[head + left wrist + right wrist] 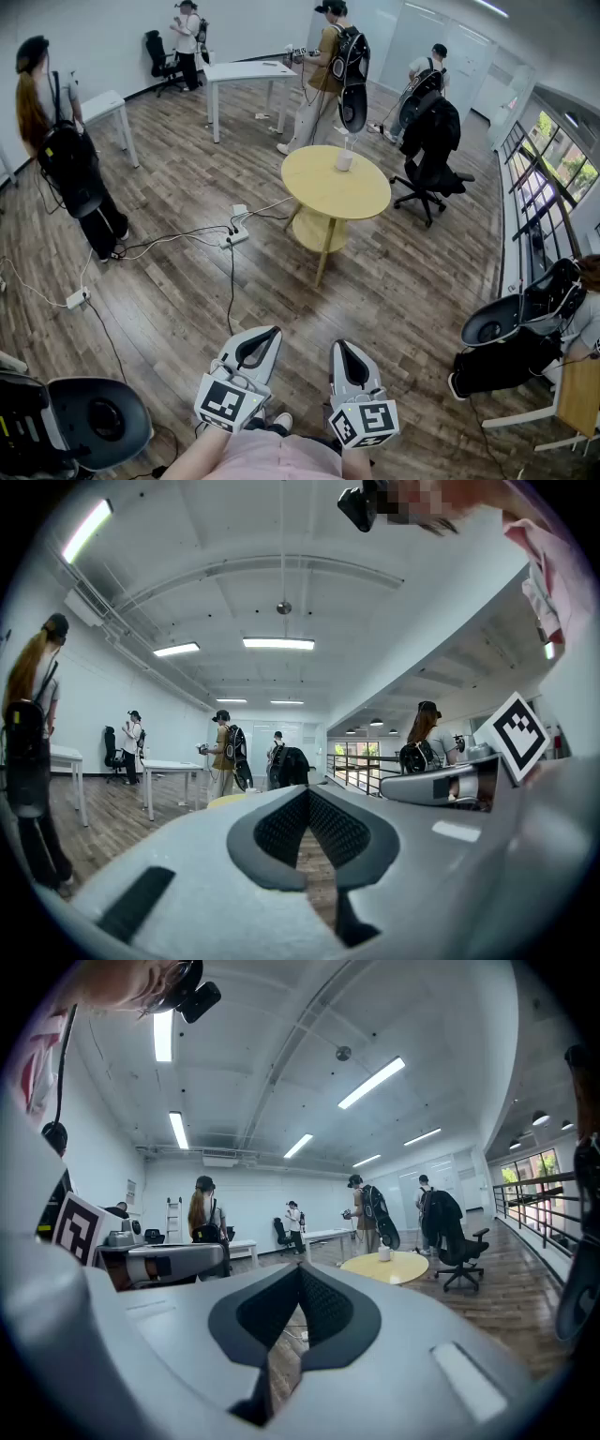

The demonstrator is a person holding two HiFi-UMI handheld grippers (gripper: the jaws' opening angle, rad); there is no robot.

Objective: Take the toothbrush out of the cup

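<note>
The head view alone takes in the whole floor. The left gripper [261, 345] and right gripper [349, 361] sit side by side at the bottom edge, each carrying its marker cube, well apart from the round yellow table [323, 192] in mid-room. On the table's far side stands a white cup [345, 160], with the toothbrush [350, 142] rising from it as a thin pale stem. Between the grippers and the table is wood floor, with a power strip [235, 236] and trailing cables to the left of the table leg. A black office chair [429, 155] stands just right of the table, a white desk [246, 73] is behind it, and people with backpacks stand around the room.

In the left gripper view, the left gripper [307, 794] has its dark pads meeting at the tips with nothing between them. Only a sliver of the yellow table [225, 801] clears the gripper body, and the cup cannot be made out there. The other gripper's marker cube [518, 735] is at the right.

In the right gripper view, the right gripper [300, 1269] is likewise fully closed and empty. This view shows the table [389, 1267] whole, with the cup [383, 1253] on it; the toothbrush is too small to tell. The office chair [459, 1246] stands to the right, and a ladder [175, 1218] leans against the far wall.
</note>
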